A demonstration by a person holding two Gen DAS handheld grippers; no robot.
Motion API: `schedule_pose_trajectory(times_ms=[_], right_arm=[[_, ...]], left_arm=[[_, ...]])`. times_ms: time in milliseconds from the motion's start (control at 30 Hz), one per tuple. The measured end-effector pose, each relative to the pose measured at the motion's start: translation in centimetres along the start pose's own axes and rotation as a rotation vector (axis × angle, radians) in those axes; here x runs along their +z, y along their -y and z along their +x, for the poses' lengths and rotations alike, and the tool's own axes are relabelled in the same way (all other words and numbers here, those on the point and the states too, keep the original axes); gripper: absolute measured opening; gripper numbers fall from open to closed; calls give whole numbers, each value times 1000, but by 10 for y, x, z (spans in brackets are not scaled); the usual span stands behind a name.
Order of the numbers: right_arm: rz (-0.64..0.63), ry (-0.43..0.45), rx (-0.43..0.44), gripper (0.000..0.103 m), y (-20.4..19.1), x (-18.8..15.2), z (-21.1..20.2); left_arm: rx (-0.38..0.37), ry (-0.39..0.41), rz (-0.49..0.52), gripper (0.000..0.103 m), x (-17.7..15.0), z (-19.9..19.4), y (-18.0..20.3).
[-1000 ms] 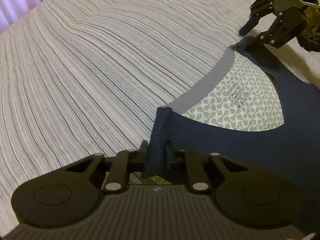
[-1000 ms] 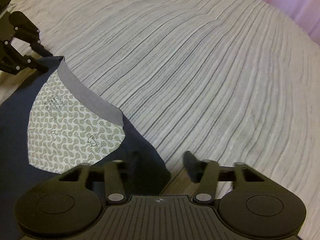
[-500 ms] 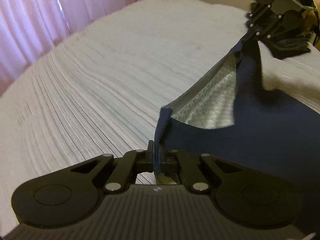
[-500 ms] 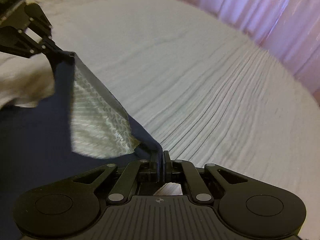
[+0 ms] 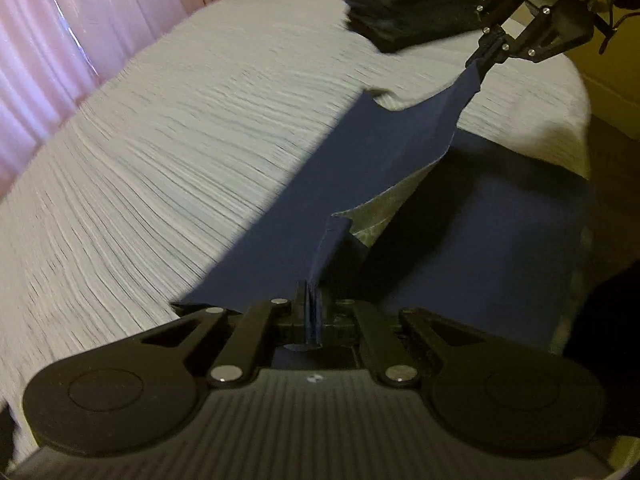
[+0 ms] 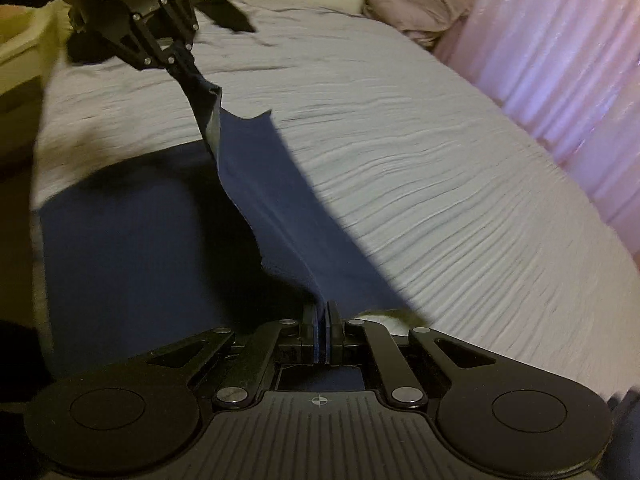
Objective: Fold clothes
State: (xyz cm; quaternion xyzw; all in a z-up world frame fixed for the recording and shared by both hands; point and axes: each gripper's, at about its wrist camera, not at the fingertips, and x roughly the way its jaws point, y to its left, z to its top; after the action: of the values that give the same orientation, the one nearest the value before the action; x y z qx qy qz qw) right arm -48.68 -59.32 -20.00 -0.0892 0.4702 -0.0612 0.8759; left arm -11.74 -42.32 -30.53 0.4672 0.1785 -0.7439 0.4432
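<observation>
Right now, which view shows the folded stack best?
The left wrist view: the folded stack lies on the bed beyond the lifted garment, fully visible. In the right wrist view it cannot be made out.

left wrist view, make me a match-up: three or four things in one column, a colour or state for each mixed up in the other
Things:
1. navy garment
2. folded stack of dark clothes
3. curtain
4. bedsheet

Colour or state:
A. pink, hanging at the far side of the bed
B. pale with thin stripes, spread flat
C. lifted at one edge, clamped by the left gripper and right gripper
D. piled on the far end of the bed

Pairs: 1-C, 2-D, 3-A, 4-B
</observation>
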Motion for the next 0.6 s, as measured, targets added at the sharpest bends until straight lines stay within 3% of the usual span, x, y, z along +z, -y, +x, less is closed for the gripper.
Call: schedule_pose_trajectory(times_ms=[100,300,600], right_arm=[[-7,-19,29,2,-43,-26,-9],[28,-86,42,2,-107,-61,10],[-40,-69,-104,2,-178,-106,62]], left_arm=[[-19,-25,14,1,-24,-20,50],[-48,-31,75,0,-69,-6,104],[63,76,172,0,-122,51,144]])
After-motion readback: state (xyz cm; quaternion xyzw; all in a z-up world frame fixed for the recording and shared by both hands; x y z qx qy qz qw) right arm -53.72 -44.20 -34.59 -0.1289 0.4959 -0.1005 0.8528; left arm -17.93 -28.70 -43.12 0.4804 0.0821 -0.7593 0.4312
